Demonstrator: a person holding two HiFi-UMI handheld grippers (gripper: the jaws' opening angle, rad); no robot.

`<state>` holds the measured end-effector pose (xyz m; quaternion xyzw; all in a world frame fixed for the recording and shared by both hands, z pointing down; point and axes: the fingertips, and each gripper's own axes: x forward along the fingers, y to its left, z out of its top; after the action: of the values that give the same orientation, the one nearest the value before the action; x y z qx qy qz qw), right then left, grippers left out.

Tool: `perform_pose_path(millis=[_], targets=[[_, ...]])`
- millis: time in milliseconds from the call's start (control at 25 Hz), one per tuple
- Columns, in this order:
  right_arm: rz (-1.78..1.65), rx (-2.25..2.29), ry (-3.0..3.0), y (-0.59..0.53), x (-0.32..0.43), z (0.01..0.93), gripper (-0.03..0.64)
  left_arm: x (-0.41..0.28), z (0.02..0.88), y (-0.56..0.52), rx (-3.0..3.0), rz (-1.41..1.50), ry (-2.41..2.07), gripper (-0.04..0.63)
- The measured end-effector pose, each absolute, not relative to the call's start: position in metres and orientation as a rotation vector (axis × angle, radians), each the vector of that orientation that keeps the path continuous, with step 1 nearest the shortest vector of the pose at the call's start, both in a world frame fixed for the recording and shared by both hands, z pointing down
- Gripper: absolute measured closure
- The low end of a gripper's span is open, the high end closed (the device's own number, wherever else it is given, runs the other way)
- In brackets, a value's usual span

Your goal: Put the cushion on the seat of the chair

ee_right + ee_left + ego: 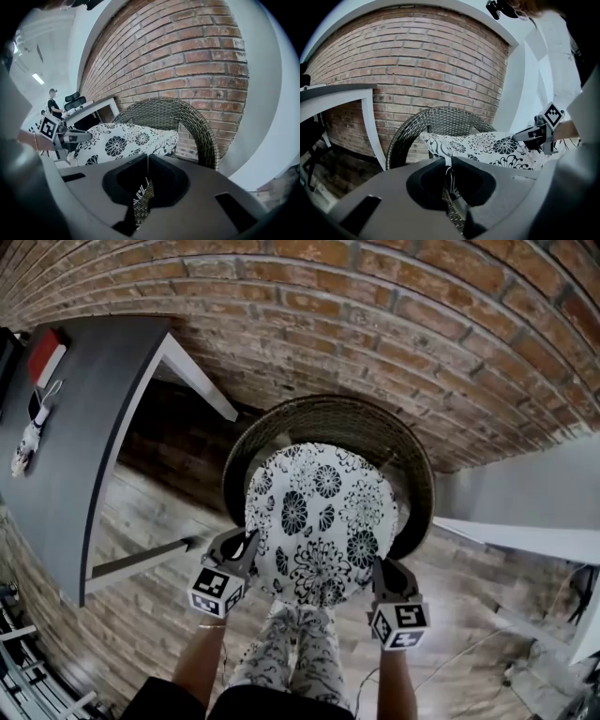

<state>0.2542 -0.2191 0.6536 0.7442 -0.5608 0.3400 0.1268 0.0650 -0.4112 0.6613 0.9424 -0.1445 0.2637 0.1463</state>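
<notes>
A white cushion [319, 521] with black flower print lies flat over the seat of a round dark wicker chair [281, 423] that stands against the brick wall. My left gripper [246, 549] is shut on the cushion's near left edge. The right gripper [382, 570] is shut on its near right edge. In the left gripper view the cushion [483, 146] stretches from the jaws toward the right gripper [520, 137], with the chair's woven back [440, 119] behind it. In the right gripper view the cushion [122, 140] rests inside the chair [197, 126].
A dark grey table [84, 427] with white legs stands to the left of the chair, carrying a red item [45, 354] and small things. A white table edge [525, 538] is at the right. The person's patterned trouser legs [291, 652] are just before the chair.
</notes>
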Motion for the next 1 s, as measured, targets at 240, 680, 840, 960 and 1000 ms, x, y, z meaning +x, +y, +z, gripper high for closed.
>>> perform_pose_path(millis=[240,680,840,960,1000], targets=[[1.006,2.158,-1.635,-0.217,0.254,0.663,0.609,0.063,0.677,-0.407,2.693,0.788,-0.426,0.577],[1.037,2.142,-1.635,-0.224,0.257,0.678,0.609,0.073,0.706,-0.410,2.648,0.803,-0.431,0.575],[1.046,2.132,-1.633,-0.227,0.257,0.685,0.609,0.070,0.717,-0.412,2.615,0.809,-0.445,0.576],[1.053,2.125,-1.634,-0.229,0.256,0.690,0.609,0.067,0.726,-0.415,2.593,0.811,-0.461,0.575],[1.056,2.124,-1.633,-0.230,0.255,0.690,0.609,0.066,0.729,-0.415,2.589,0.810,-0.465,0.575]])
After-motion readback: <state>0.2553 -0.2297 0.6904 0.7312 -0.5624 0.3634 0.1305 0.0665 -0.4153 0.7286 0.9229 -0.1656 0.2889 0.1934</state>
